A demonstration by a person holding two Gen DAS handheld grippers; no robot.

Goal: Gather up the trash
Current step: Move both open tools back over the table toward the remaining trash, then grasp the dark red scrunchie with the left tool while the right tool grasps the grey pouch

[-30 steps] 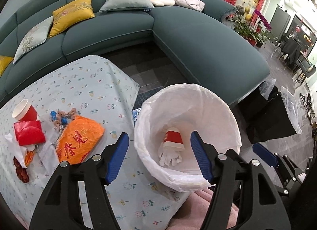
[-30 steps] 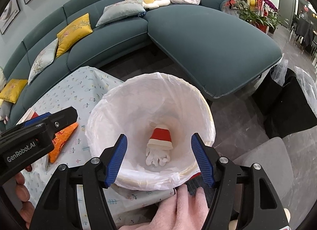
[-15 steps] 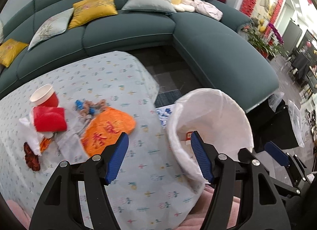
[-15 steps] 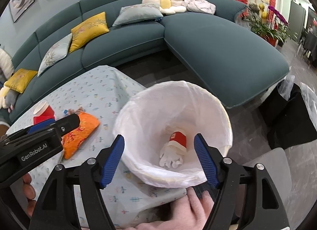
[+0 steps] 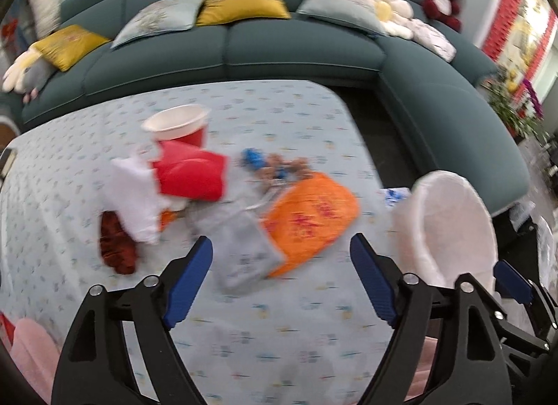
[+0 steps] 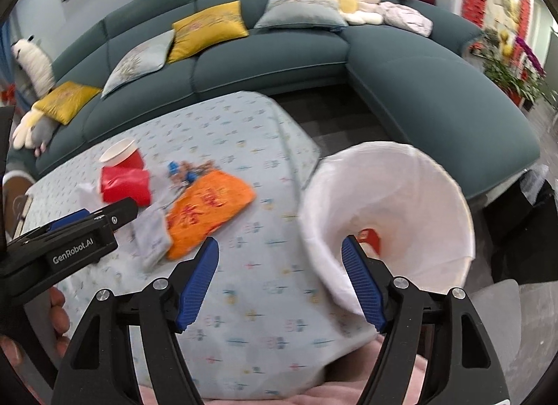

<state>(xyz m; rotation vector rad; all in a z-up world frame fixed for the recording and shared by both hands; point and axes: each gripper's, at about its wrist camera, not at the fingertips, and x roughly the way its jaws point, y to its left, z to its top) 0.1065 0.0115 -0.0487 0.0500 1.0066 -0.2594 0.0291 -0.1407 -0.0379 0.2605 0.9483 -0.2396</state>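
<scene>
Left gripper above the tablecloth, jaws opening, nothing between them; right gripper spread and empty. Trash clusters mid-cloth: orange packet, grey pouch, red cup. White-lined bin stands off the cloth's right edge.

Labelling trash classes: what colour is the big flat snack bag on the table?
Orange, with red characters printed on it; the snack bag shows best in the right wrist view.
</scene>
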